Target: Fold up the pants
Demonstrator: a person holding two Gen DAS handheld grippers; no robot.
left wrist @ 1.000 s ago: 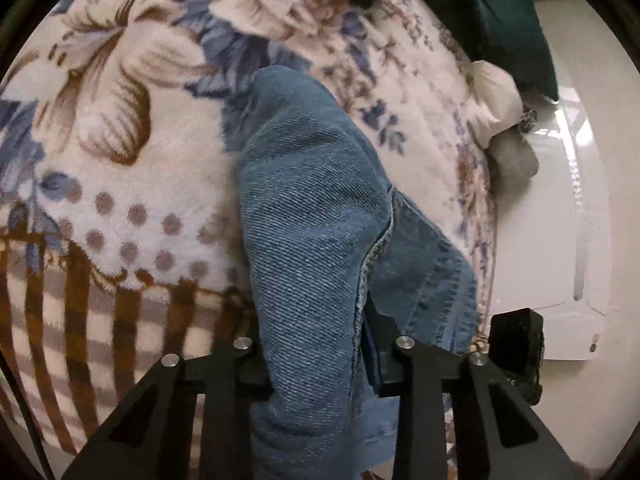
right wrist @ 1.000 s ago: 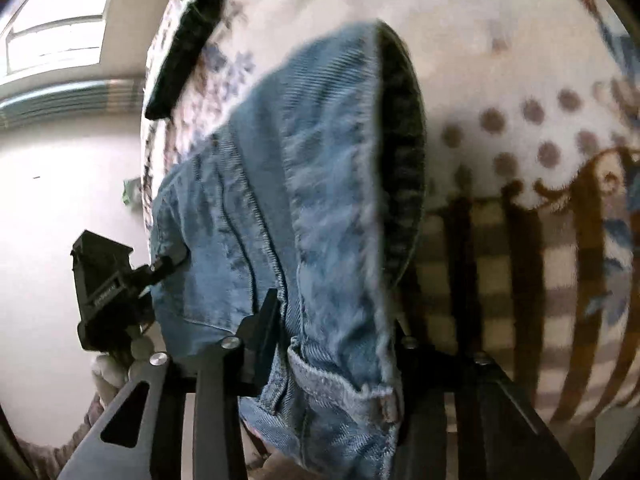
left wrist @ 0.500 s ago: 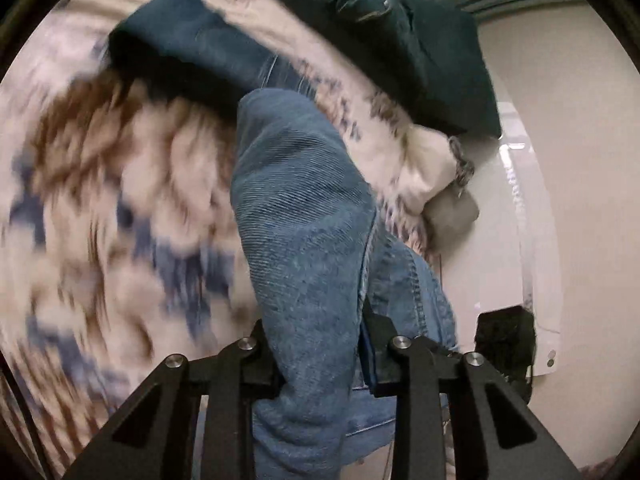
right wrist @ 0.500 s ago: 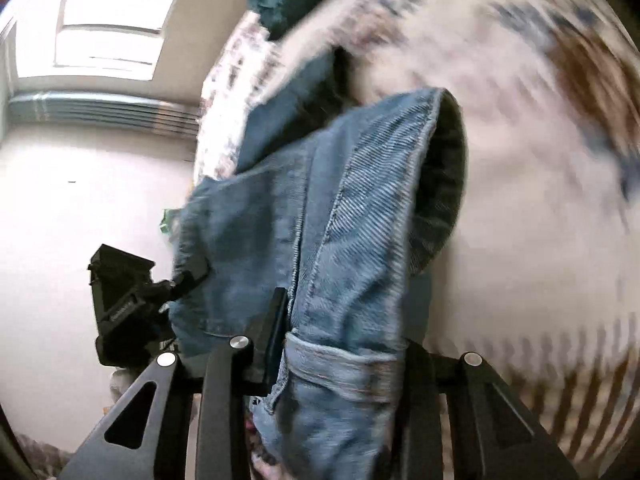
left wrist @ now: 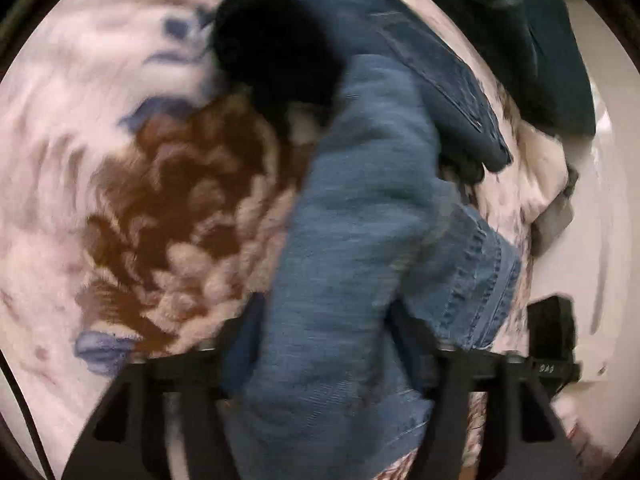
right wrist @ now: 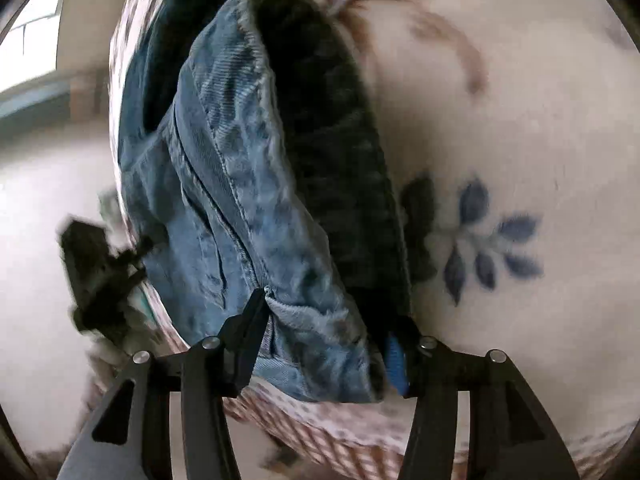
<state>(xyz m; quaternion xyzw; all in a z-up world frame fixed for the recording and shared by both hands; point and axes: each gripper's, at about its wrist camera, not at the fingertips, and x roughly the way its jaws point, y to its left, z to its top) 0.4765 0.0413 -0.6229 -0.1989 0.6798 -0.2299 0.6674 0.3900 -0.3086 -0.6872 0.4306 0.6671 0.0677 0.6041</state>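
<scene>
The pants are light blue denim jeans (left wrist: 360, 208), held by both grippers above a floral blanket (left wrist: 120, 184). My left gripper (left wrist: 324, 340) is shut on a bunched fold of the jeans, which rises between its fingers. My right gripper (right wrist: 328, 332) is shut on the other end of the jeans (right wrist: 248, 184), where a hem and dark inner side show. The other gripper shows as a black block at the edge of each view (left wrist: 552, 332) (right wrist: 100, 276). Both views are motion-blurred.
A dark blue pair of jeans (left wrist: 432, 64) and a dark teal garment (left wrist: 552, 48) lie on the blanket beyond the held jeans. A white pillow (left wrist: 544, 168) sits at the bed's right edge. White floor (right wrist: 40, 208) lies beside the bed.
Both grippers have carried the jeans forward across the blanket, from the striped and dotted part to the flowered part near the dark clothes. Both stay shut on the denim.
</scene>
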